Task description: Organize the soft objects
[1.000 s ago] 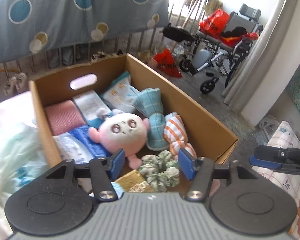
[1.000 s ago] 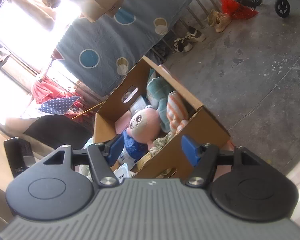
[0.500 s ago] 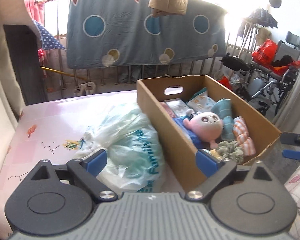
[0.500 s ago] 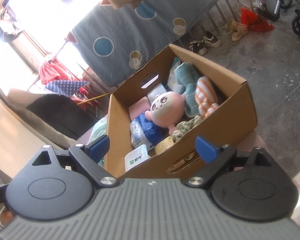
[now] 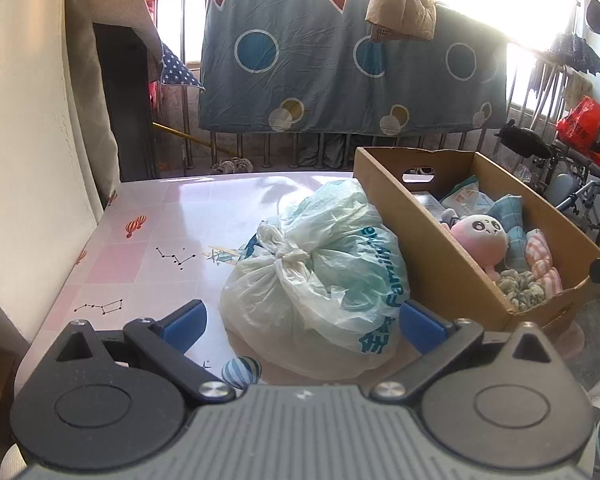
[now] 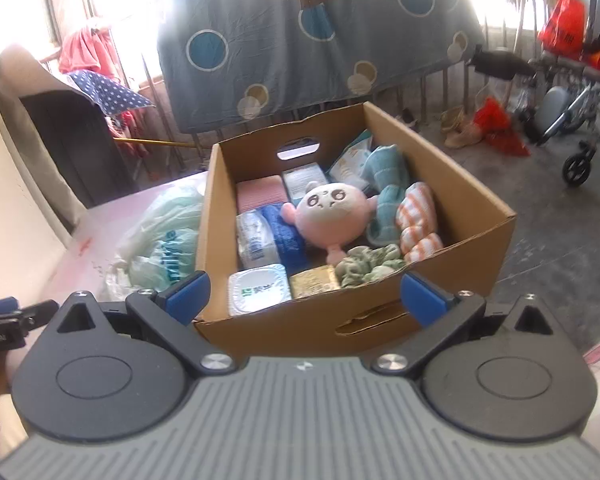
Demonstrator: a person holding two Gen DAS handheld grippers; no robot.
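Note:
A cardboard box (image 6: 480,216) stands at the table's right end, full of soft things: a pink plush (image 6: 332,208), a green scrunchie (image 6: 370,264), an orange-striped cloth (image 6: 418,220), teal cloths (image 6: 388,184) and wrapped packs. My right gripper (image 6: 304,294) hangs before the box's near wall, jaws opening, nothing between them. My left gripper (image 5: 302,320) faces a knotted plastic bag (image 5: 320,264) lying against the box (image 5: 420,248); its jaws are opening too, and the pads do not touch the bag. The plush (image 5: 480,236) shows in the left wrist view.
The pink patterned table (image 5: 160,240) runs left to a cream wall (image 5: 28,140). A blue spotted blanket (image 5: 340,72) hangs on the railing behind. A wheelchair (image 6: 580,92) and red bags (image 6: 496,124) stand on the grey floor at the right.
Both grippers have drawn back from the box and their jaws have widened. The left one swung left, from over the box's contents to the plastic bag. The right view has rolled level.

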